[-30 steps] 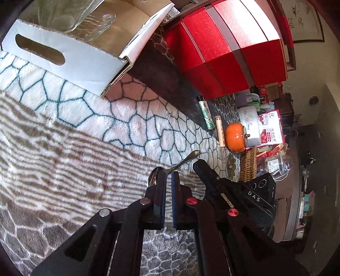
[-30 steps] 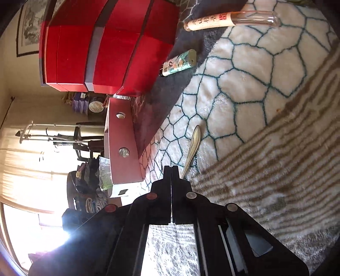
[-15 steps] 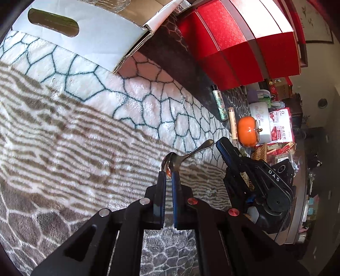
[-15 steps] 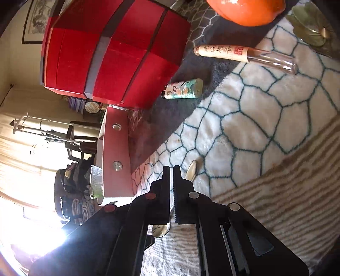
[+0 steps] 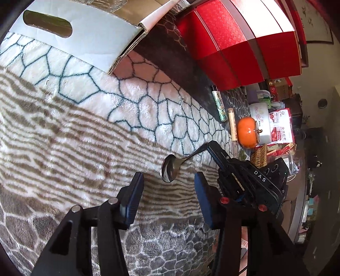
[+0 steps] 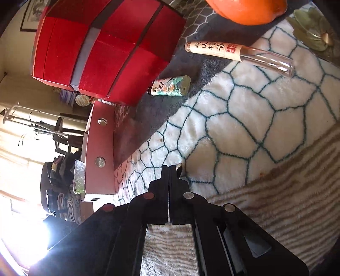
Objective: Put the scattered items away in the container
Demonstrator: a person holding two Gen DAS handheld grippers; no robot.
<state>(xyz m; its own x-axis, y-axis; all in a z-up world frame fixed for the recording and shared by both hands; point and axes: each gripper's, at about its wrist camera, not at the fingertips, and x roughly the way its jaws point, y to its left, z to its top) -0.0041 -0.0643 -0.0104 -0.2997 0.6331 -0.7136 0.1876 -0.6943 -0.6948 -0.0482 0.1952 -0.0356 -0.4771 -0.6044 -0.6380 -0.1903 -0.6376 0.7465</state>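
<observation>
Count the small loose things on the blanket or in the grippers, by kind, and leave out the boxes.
Spoon: 1
Lighter: 1
Incense tube: 1
Orange persimmon-shaped jar: 1
Green leaf-shaped dish: 1
Total: 5

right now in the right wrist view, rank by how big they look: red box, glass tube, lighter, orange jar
1. red box, by far the largest.
2. glass tube, long and thin.
3. lighter, smallest.
The orange jar is cut off by the frame edge, so it cannot be ranked fairly.
</observation>
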